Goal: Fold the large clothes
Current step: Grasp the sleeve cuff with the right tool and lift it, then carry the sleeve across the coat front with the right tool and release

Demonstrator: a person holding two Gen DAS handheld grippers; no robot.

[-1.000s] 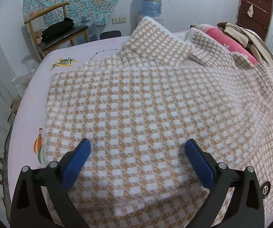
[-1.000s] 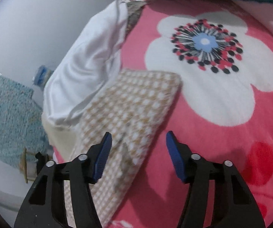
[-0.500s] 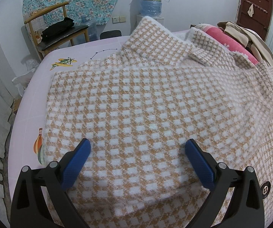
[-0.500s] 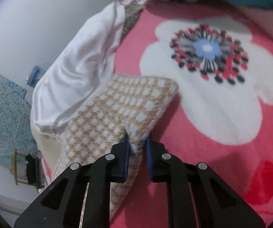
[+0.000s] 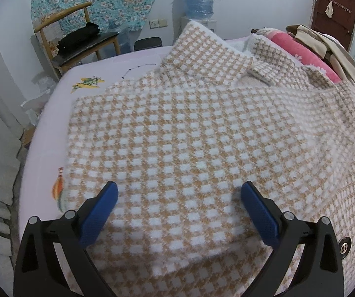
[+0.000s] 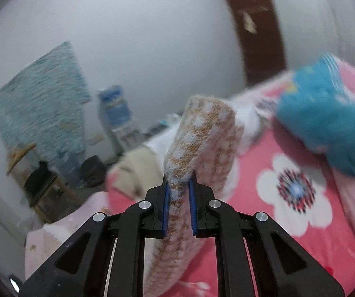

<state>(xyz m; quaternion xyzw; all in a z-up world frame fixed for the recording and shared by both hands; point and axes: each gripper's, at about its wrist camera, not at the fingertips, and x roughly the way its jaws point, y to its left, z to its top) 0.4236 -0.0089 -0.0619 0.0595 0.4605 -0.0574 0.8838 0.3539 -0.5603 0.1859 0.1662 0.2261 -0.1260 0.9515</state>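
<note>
Folding has barely begun: the right gripper (image 6: 179,198) pinches the checked coat's sleeve (image 6: 202,143) at frame centre, the left gripper (image 5: 179,212) gapes over its body (image 5: 177,136).

No legible text, brand, number or sign appears in either view. The water bottle (image 5: 199,0) standing against the wall behind the bed (image 5: 53,128) carries a blue-and-white label whose printing is too small to read; in the right wrist view that bottle is blurred.

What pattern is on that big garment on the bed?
Tan-and-white houndstooth check on the garment, clearest in the left wrist view.
</note>
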